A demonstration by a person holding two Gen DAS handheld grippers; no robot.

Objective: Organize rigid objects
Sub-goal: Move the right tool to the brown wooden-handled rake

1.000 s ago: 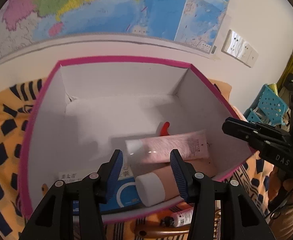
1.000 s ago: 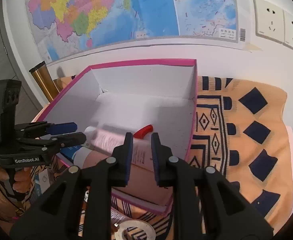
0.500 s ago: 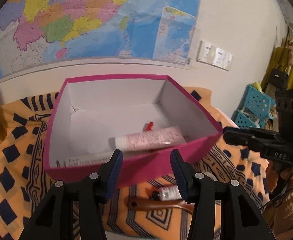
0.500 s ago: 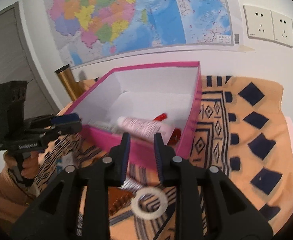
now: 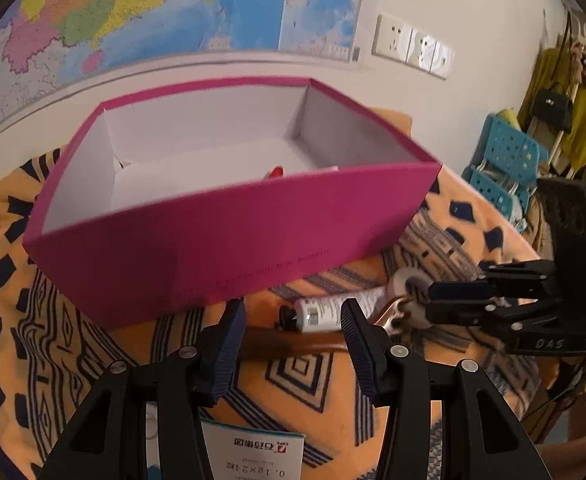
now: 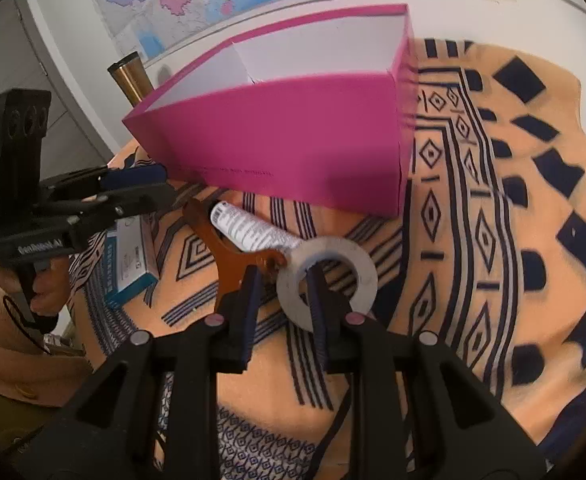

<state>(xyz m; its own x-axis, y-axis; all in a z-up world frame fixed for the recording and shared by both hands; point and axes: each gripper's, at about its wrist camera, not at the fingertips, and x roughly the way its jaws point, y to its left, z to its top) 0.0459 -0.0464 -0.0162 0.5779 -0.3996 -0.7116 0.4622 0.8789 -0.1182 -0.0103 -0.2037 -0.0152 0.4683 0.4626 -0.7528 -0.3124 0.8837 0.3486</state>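
Note:
A pink box [image 5: 229, 240] with white walls stands on the patterned cloth; a red item [image 5: 277, 171] shows inside it. In front of the box lie a small white tube [image 5: 321, 312] with a black cap, a copper-coloured tool [image 6: 229, 248] and a white tape ring [image 6: 345, 256]. My left gripper [image 5: 293, 332] is open above the tube and the tool's handle, holding nothing. My right gripper [image 6: 284, 280] straddles the ring's near rim, one finger inside the hole and one outside by the tool's forked end. Its pads stand apart from the rim.
A blue and white medicine box [image 6: 131, 256] lies on the cloth [image 6: 493, 240] near the left hand. A gold flask [image 6: 131, 80] stands behind the pink box. The wall with a map and sockets [image 5: 413, 46] is close behind. Blue stools [image 5: 505, 164] stand beyond the table.
Both grippers drew back from over the pink box and came down in front of it. The right jaws widened a little and now sit around the tape ring's rim.

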